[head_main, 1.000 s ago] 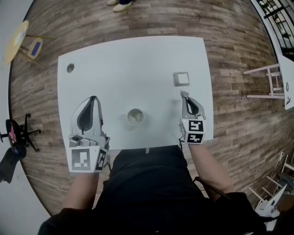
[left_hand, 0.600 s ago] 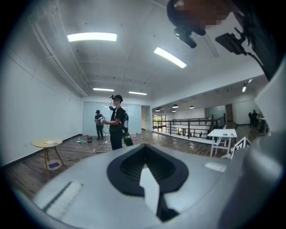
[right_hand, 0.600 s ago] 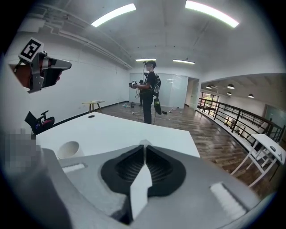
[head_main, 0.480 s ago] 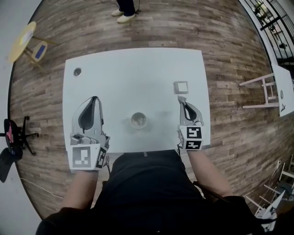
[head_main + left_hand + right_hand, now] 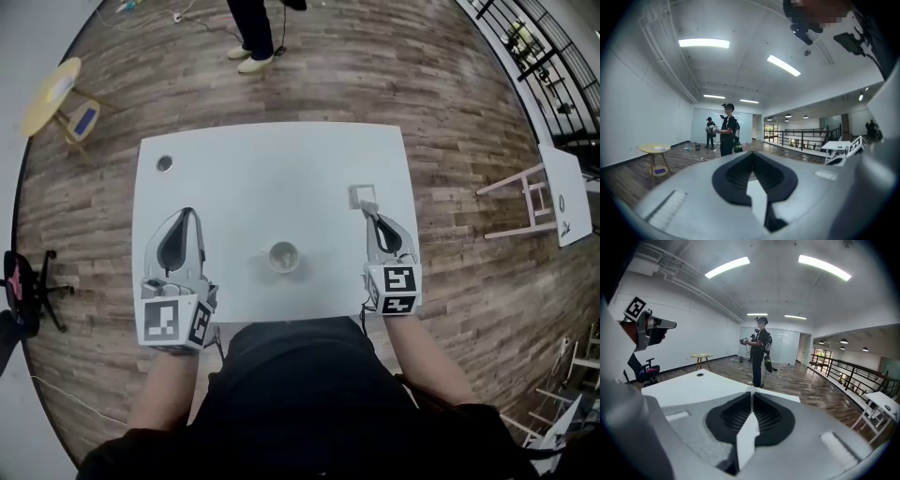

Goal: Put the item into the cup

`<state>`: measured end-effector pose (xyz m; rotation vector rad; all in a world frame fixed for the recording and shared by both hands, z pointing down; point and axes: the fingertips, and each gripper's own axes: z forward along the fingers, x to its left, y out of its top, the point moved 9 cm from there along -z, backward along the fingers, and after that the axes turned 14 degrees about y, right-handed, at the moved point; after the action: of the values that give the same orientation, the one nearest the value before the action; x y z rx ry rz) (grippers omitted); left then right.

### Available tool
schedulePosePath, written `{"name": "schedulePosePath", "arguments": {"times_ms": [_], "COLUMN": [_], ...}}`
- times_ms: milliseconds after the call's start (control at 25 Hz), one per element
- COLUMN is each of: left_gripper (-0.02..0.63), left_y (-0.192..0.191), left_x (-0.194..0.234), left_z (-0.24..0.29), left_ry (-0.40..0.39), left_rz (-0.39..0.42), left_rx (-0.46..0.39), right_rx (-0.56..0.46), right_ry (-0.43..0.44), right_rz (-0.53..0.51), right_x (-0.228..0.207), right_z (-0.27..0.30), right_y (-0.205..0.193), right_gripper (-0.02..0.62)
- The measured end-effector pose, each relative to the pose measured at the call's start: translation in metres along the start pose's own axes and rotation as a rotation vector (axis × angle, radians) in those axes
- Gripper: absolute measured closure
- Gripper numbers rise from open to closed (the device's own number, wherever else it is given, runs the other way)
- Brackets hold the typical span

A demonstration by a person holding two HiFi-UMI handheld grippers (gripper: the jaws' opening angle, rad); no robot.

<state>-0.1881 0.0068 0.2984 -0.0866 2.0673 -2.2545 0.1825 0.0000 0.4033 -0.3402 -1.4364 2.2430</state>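
**Pre-grasp: item on counter, cup waiting**

R side: right gripper (image 5: 371, 213) has its jaws pressed together, w/ nothing btwn them in its own view. In head view its tip sits right at the item (image 5: 364, 196), a small flat white square w/ grey rim. The item lies on the counter (image 5: 244, 187) near the right edge. Contact or air gap there: can't tell.

L side: left gripper (image 5: 187, 213) is likewise closed & empty, over the counter's left part and well apart from the cup (image 5: 281, 256). Cup is upright, near the front edge, btwn the two grippers. Contents unclear.

Judgement: step = approach/pick, item not yet in cup. Next move needs the jaws opened first, then brought down astride the square. It's flat, so prob. an edge pinch. Then carry it left to the cup.

Surface: plain white, w/ a round fitting (image 5: 165, 164) at the far-left corner.

Room: wood-plank floor (image 5: 450, 112). A person (image 5: 253, 28) stands beyond the far edge. Yellow side table (image 5: 52, 84) & office chair (image 5: 23, 281) at left, railing (image 5: 525, 37) far right.
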Motion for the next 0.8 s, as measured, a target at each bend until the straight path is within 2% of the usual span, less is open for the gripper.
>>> {"name": "schedulePosePath", "arguments": {"times_ms": [240,800], "left_gripper": [0.600,0.600], "left_y": [0.001,0.005], "left_x": [0.003,0.014], "left_z": [-0.002,-0.008], "left_ry": [0.004,0.033], "left_rz": [-0.019,-0.013], "left_rx": [-0.016,-0.028], "right_rx": [-0.058,-0.061], "right_ry": [0.022,0.048], "right_rz": [-0.014,0.015], "right_x": [0.008,0.015], "right_z": [-0.009,-0.009], "right_y": [0.022,0.021], "right_gripper": [0.577,0.577]}}
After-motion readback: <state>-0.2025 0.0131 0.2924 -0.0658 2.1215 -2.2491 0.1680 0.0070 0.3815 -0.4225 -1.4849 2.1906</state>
